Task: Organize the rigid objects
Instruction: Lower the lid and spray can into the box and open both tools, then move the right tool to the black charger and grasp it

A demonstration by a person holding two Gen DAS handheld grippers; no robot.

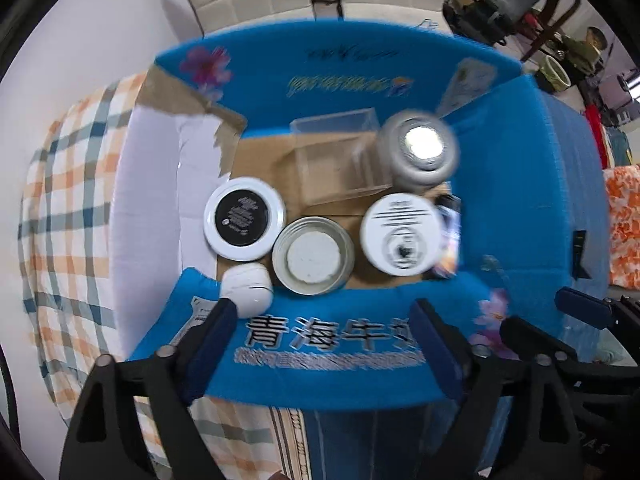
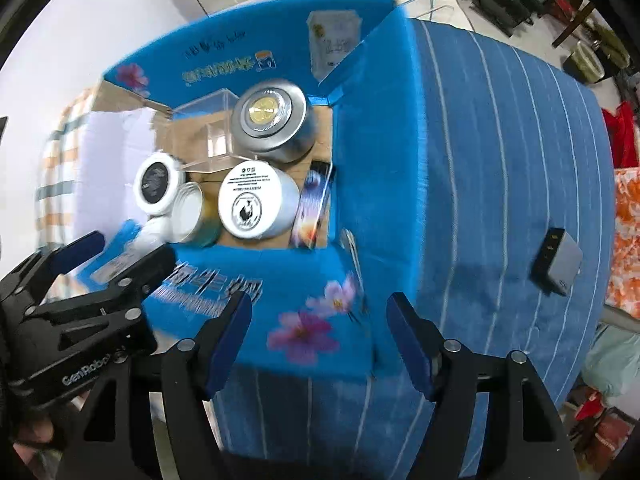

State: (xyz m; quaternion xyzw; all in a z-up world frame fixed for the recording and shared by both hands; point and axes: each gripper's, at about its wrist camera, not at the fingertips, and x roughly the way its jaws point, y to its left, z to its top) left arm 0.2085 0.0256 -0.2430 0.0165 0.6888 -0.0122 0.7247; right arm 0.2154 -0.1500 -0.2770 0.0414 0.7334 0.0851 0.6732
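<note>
A blue carton is set on a blue striped cover, apparently a bed, beside a plaid sheet. Round tins and a clear box are contained in the carton. "GenRobot" is printed on the left claw. Both the left and right claw are held released, empty.
</note>
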